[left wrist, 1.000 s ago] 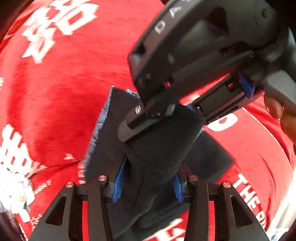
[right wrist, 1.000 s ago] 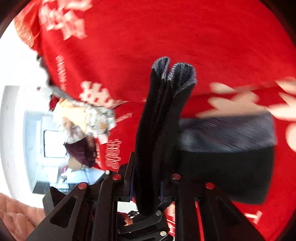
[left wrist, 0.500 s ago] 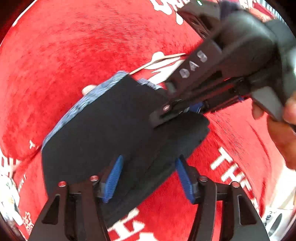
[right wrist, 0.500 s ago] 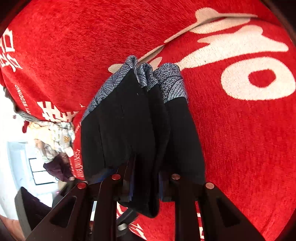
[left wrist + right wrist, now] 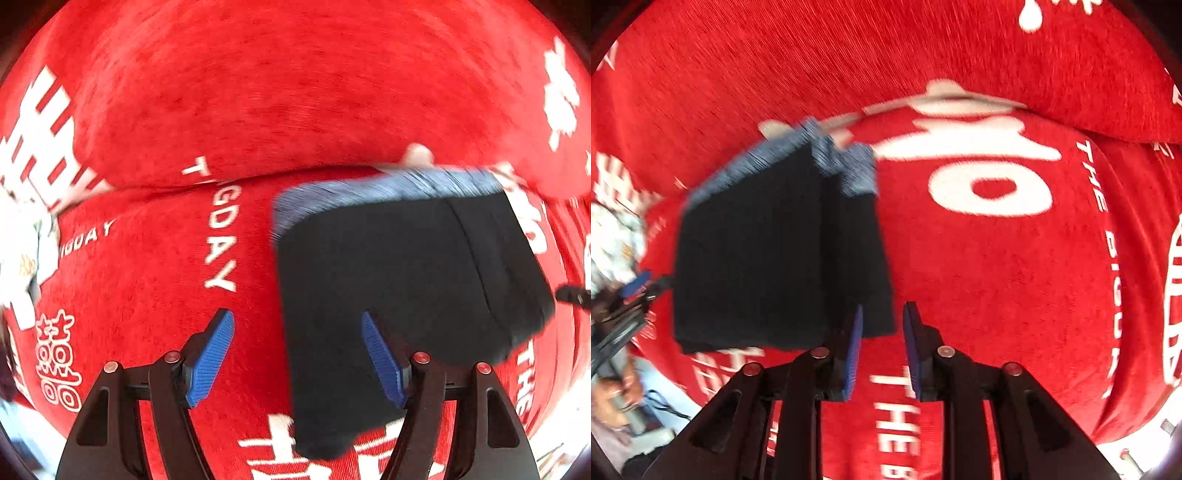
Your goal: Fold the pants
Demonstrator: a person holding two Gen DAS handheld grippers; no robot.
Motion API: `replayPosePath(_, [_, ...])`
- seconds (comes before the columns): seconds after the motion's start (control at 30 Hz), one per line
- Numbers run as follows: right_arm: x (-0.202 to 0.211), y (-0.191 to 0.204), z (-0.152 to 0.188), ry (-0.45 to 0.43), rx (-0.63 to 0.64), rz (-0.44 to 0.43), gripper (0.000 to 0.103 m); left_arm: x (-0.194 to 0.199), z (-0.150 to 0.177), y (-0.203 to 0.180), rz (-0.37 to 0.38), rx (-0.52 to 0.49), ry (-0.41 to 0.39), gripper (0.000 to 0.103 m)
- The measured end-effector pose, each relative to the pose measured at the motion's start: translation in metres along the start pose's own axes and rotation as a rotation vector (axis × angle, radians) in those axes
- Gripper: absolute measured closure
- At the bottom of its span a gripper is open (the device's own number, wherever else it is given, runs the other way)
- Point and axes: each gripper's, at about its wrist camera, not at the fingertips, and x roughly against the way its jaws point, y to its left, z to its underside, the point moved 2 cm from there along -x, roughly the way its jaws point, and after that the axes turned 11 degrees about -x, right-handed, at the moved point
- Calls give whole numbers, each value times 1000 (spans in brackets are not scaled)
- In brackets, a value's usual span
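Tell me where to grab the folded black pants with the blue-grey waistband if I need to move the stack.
Probably grip the folded black pants at the thick near edge, opposite the blue-grey waistband, coming from above along the red printed cloth. There the layers end flush, so one pinch should catch them all. The right gripper hangs open just beside that corner.
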Motion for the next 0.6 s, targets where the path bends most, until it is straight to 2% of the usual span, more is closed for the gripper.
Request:
replayPosePath(0.07, [8,17,-7,-43,24,-40,72,-10,-12,10,11,42,10,30])
replayPosePath(0.17, [-4,57,-21,-34,69,-72,72,-25,-24,19,10,88,28,30])
replayPosePath(0.23, [-19,81,-31,-23,108,-53,72,-49,-30,16,6,71,91,30])
replayPosePath(0.3, [-37,95,-36,-7,155,-2,73,-63,-30,12,-22,60,110,27])
replayPosePath(0.33, [-48,92,-38,7,165,26,73,-64,-29,11,-35,57,102,22])
replayPosePath(0.4, [-65,84,-33,31,164,75,73,-59,-27,11,-30,49,85,19])
replayPosePath(0.47, [-63,77,-30,8,146,38,73,-57,-25,13,-8,56,83,19])
replayPosePath(0.6, [-55,76,-25,22,127,31,70,-54,-23,19,17,76,91,19])
